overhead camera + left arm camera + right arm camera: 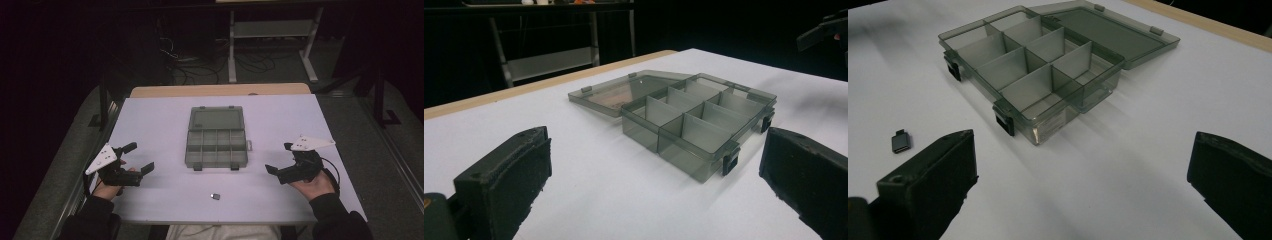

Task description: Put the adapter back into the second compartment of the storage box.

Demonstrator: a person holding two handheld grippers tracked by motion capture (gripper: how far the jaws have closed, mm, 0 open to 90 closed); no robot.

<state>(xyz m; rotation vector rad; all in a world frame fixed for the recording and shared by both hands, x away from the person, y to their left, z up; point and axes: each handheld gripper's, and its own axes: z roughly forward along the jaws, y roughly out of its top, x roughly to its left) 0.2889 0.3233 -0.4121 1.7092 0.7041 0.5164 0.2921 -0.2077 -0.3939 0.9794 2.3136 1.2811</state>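
Jaws wide apart on the left gripper (136, 158), hovering empty at the white table's (160, 120) left edge. Centre stage sits the smoky translucent plastic compartment box (217, 148), lid flat open behind it. Just in front lies a small dark rectangular adapter (215, 196). Over on the right, the right gripper (278, 159) hangs spread open too, empty.

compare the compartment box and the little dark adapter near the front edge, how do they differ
The compartment box is large, translucent grey, and lies mid-table with its lid open flat behind it; the adapter is tiny, opaque dark, and one solid piece. The box sits between the two grippers; the adapter lies nearer the person. Both rest on the white table, untouched.
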